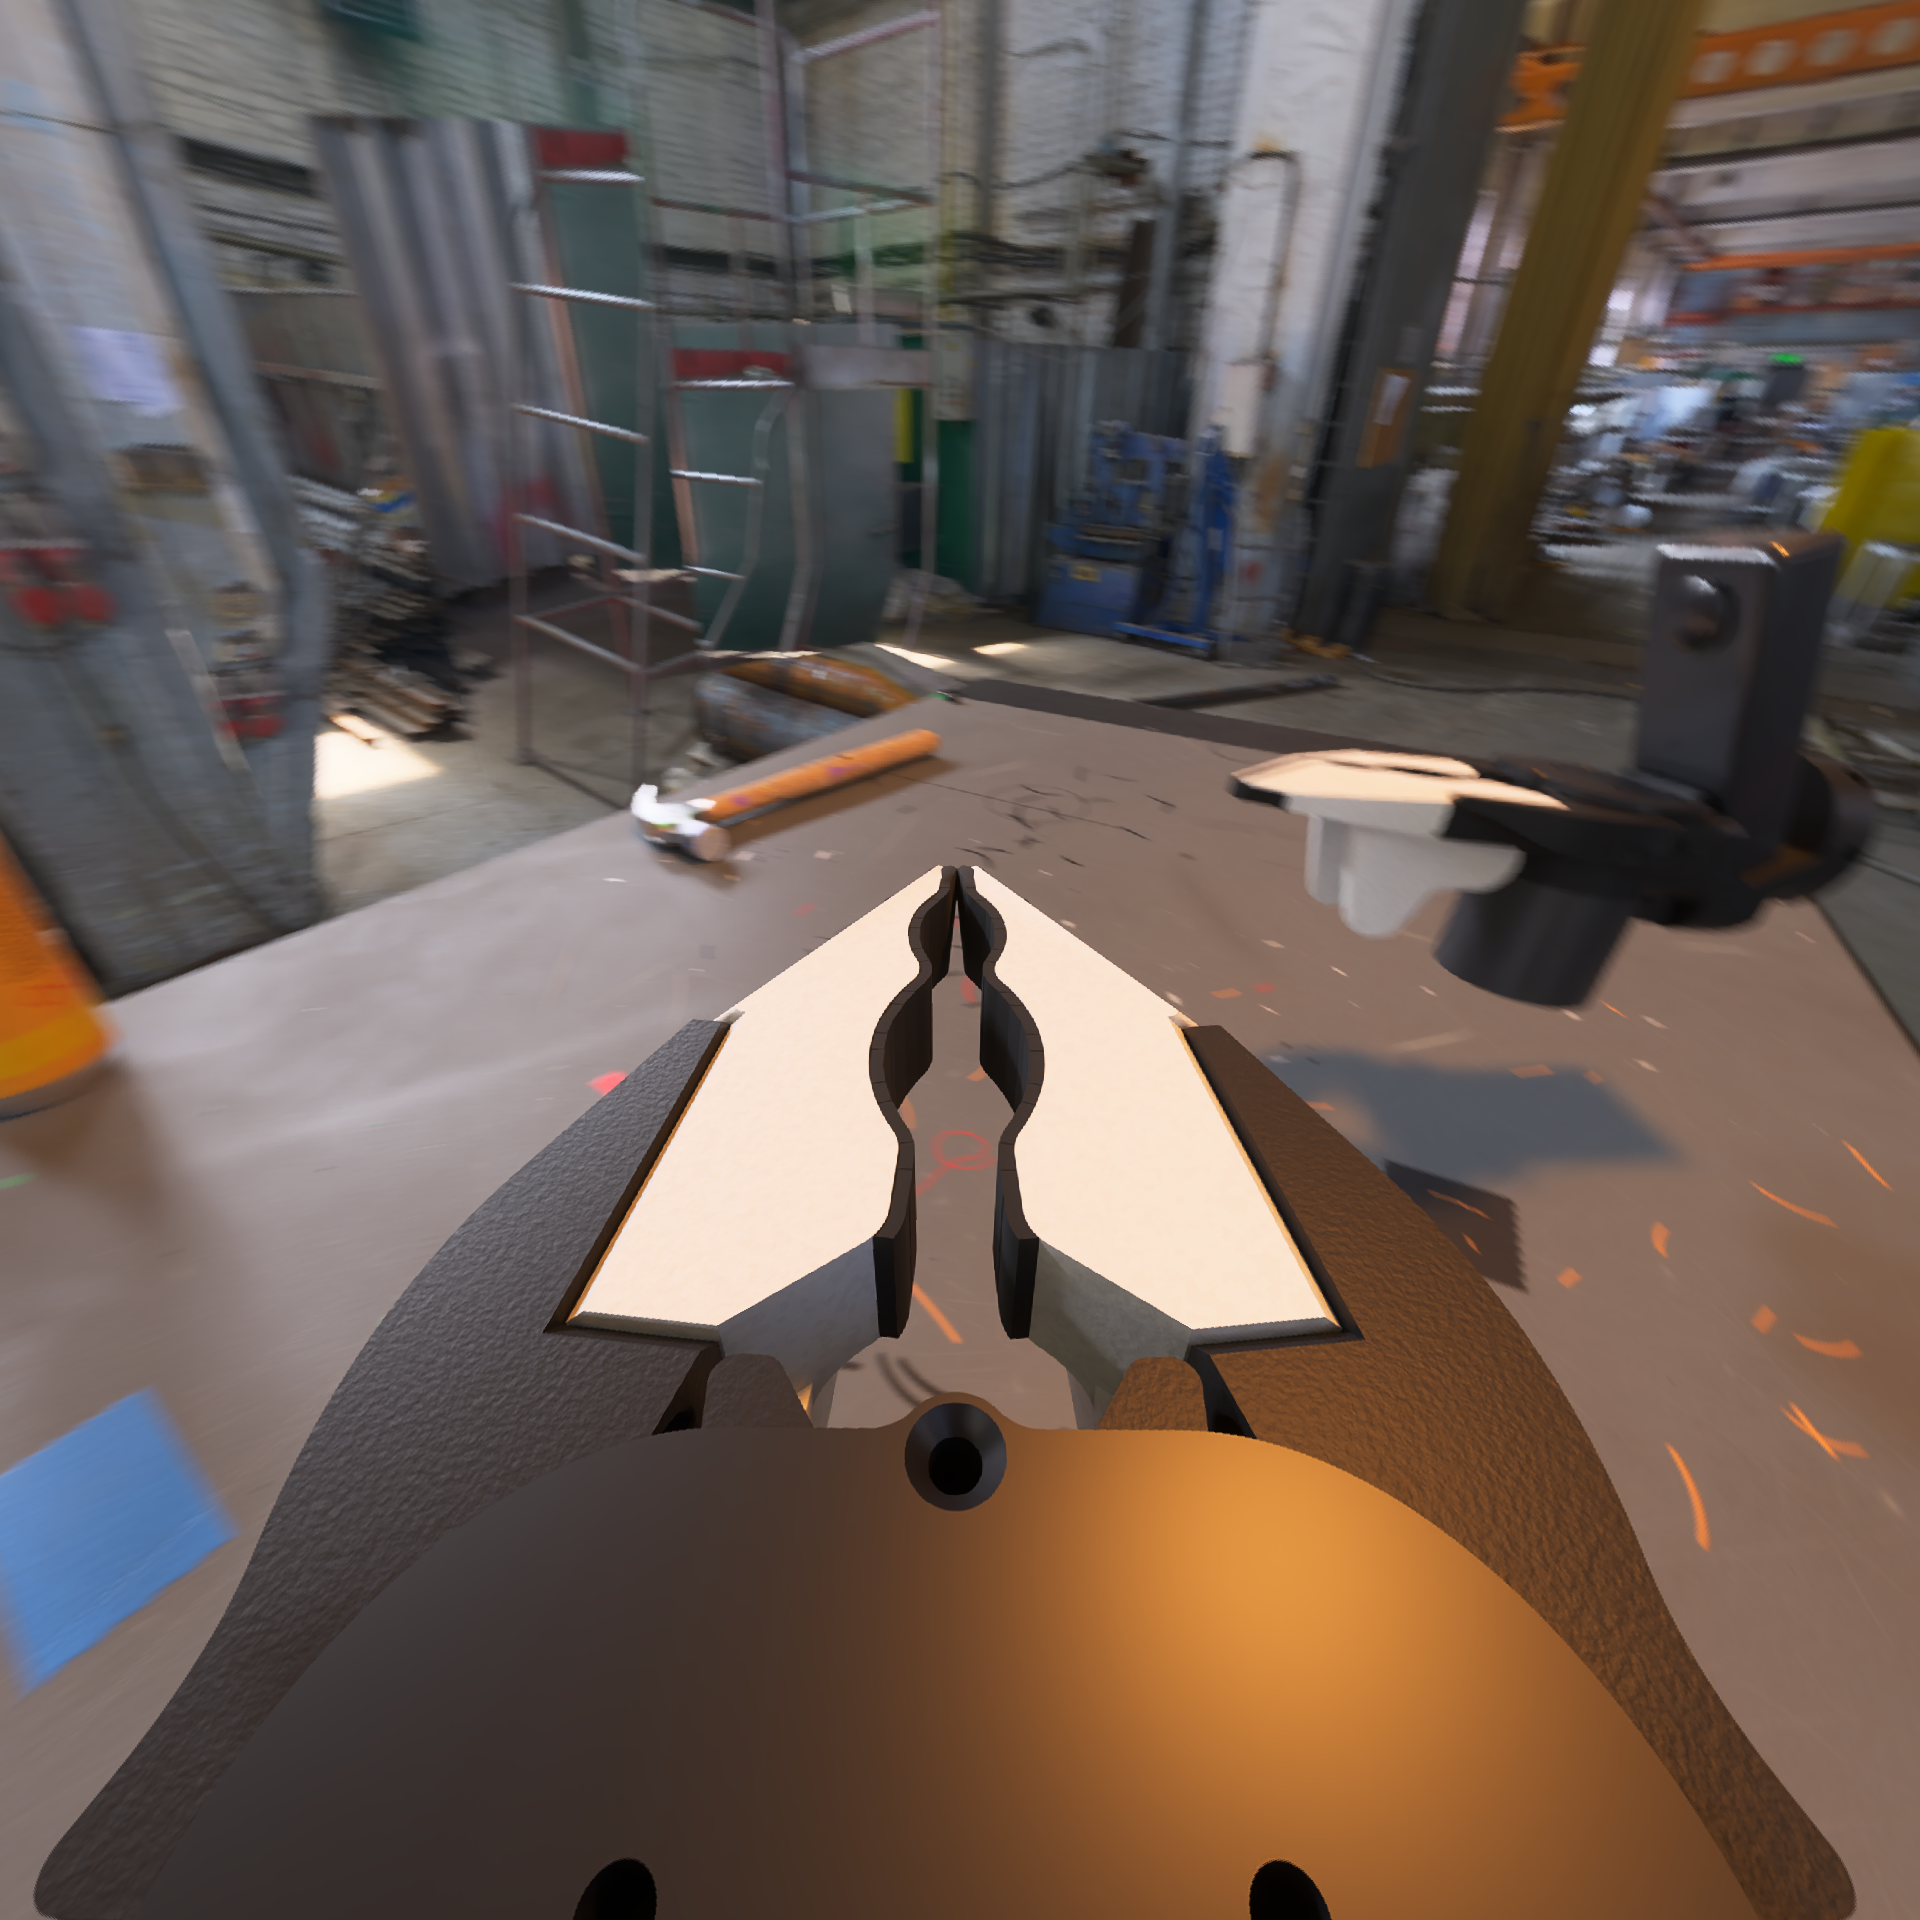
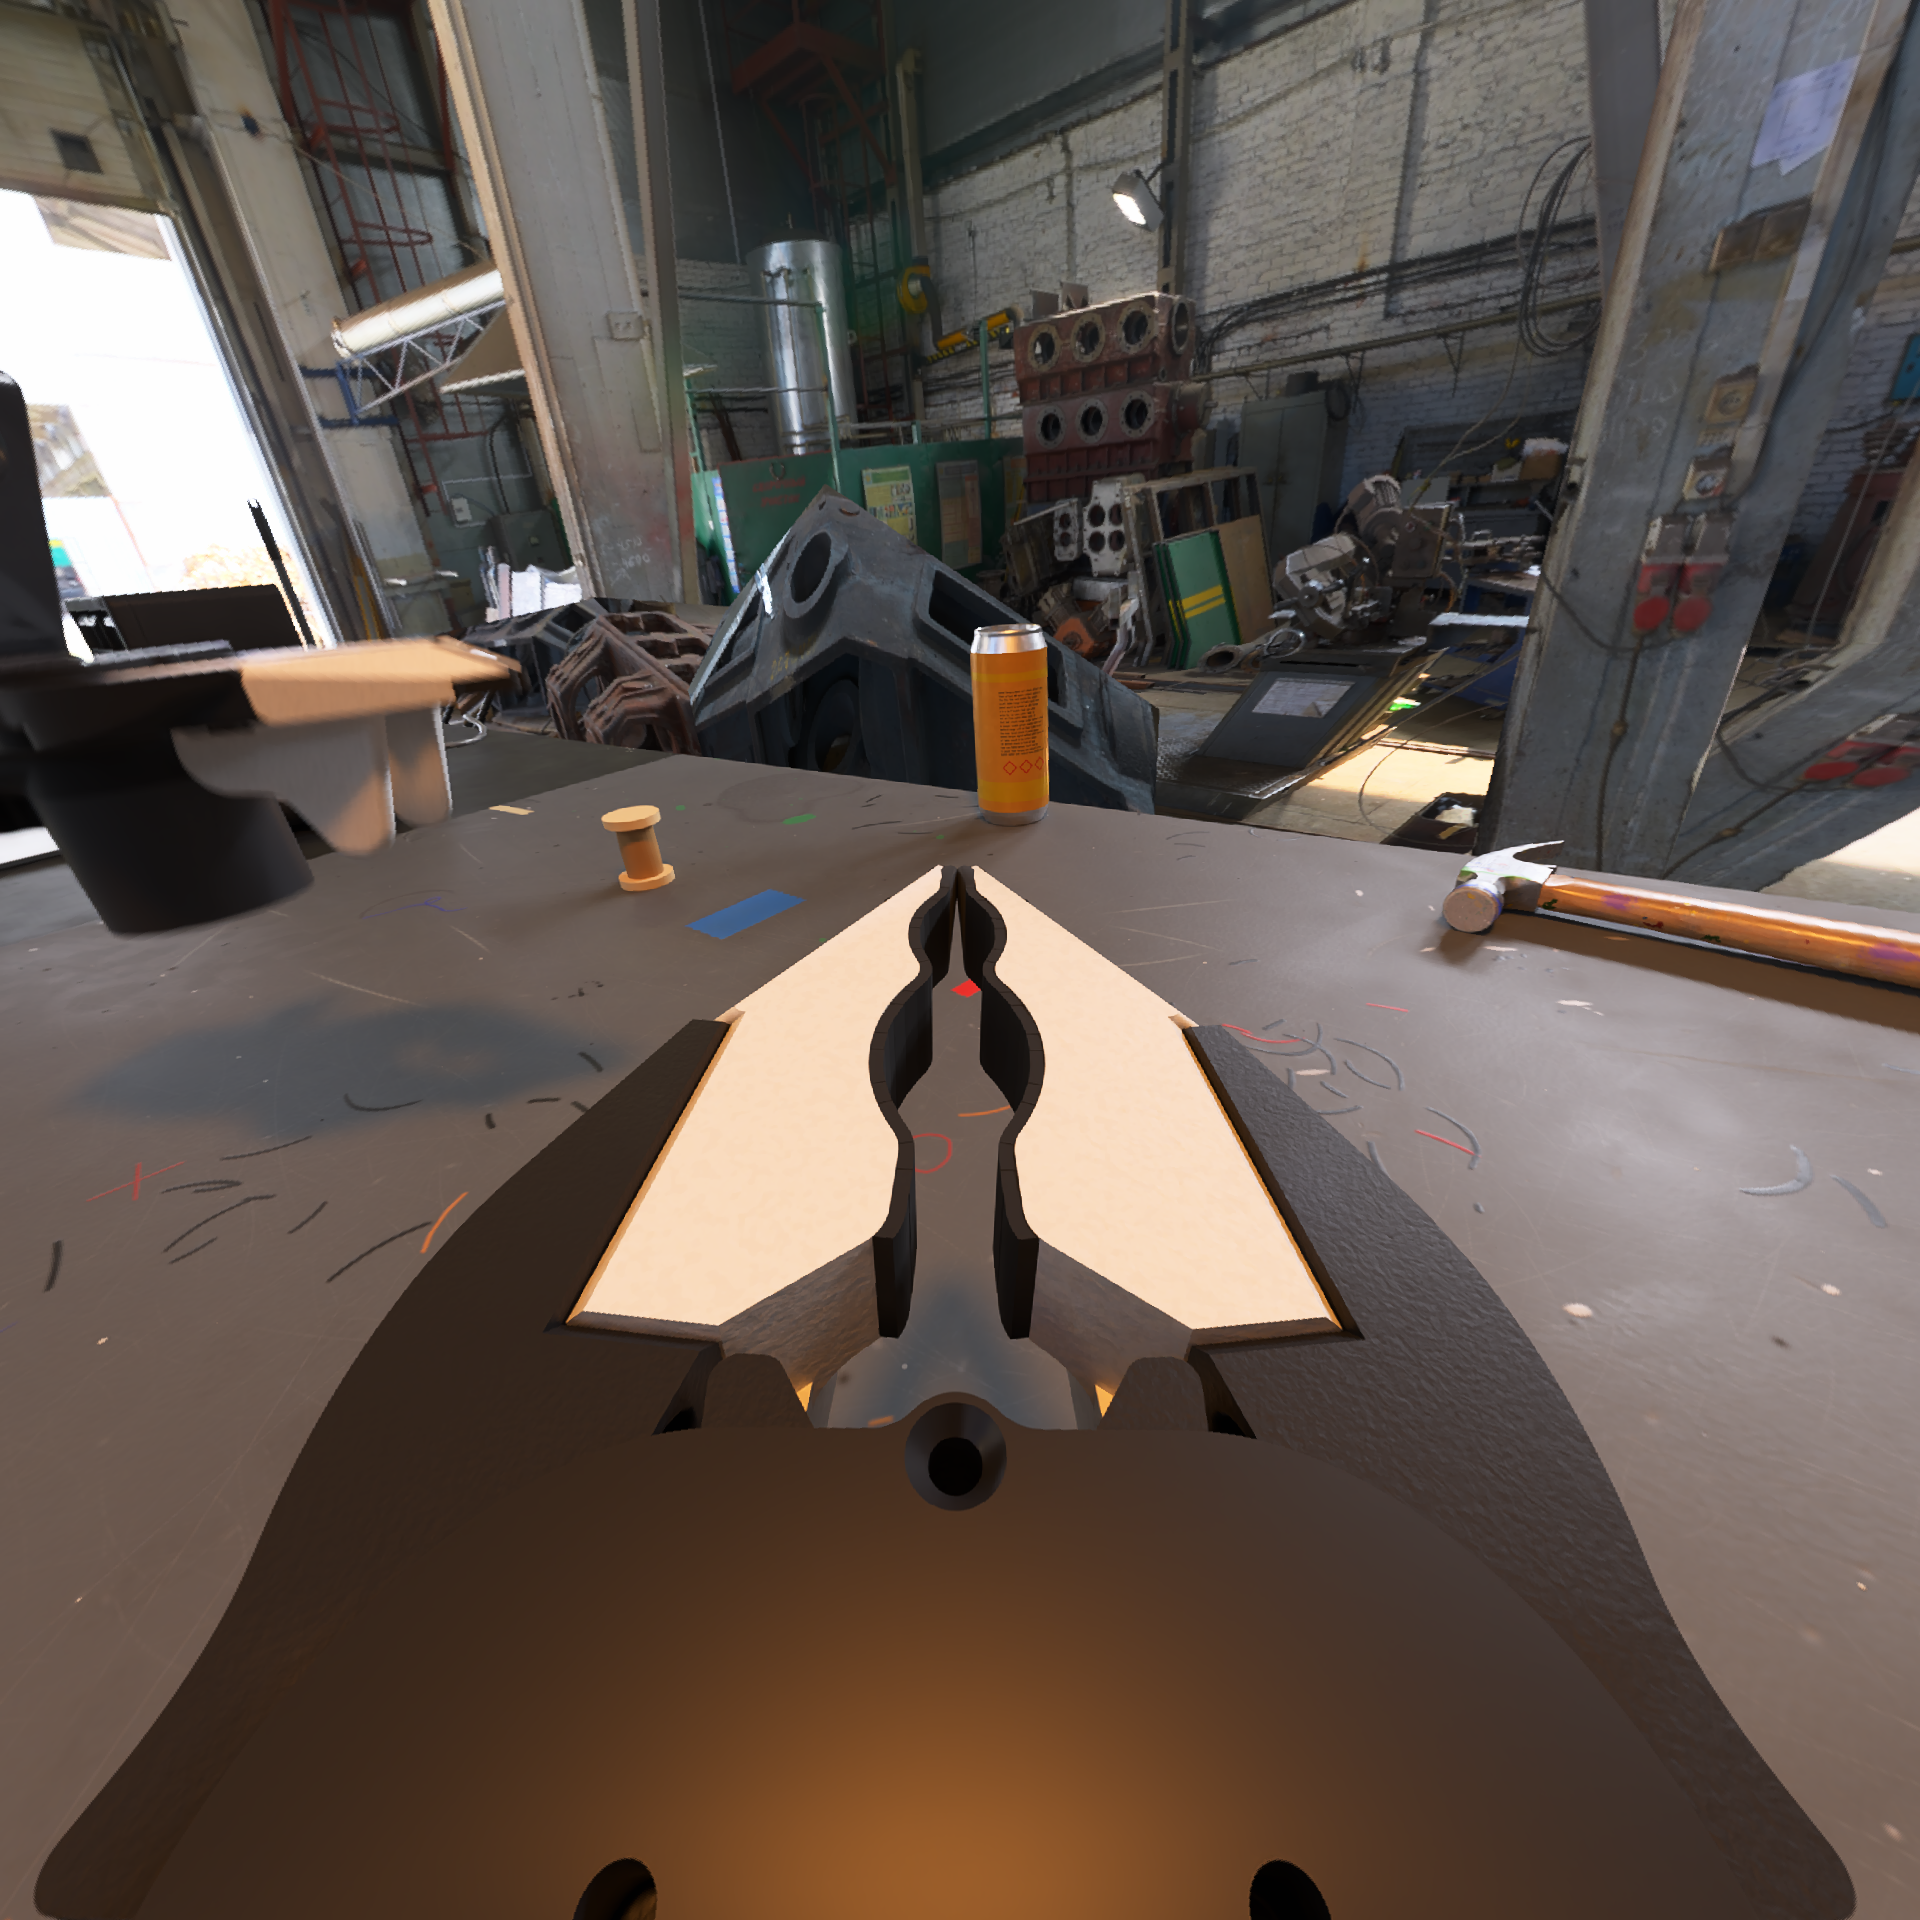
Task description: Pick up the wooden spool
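A small light wooden spool [image 2: 641,848] stands upright on the brown table in the right wrist view, ahead and left of my right gripper [image 2: 957,873]. It does not show in the left wrist view. My right gripper is shut and empty, its tips touching, above the table. My left gripper [image 1: 957,873] is also shut and empty above the table. The left gripper also shows in the right wrist view [image 2: 488,665] at the left, hovering near the spool. The right gripper shows in the left wrist view [image 1: 1262,787] at the right.
An orange can [image 2: 1009,724] stands at the table's far edge; it also shows in the left wrist view [image 1: 36,997]. A hammer [image 2: 1662,909] lies at the right and shows in the left wrist view [image 1: 784,795] too. A blue patch [image 2: 745,912] lies near the spool.
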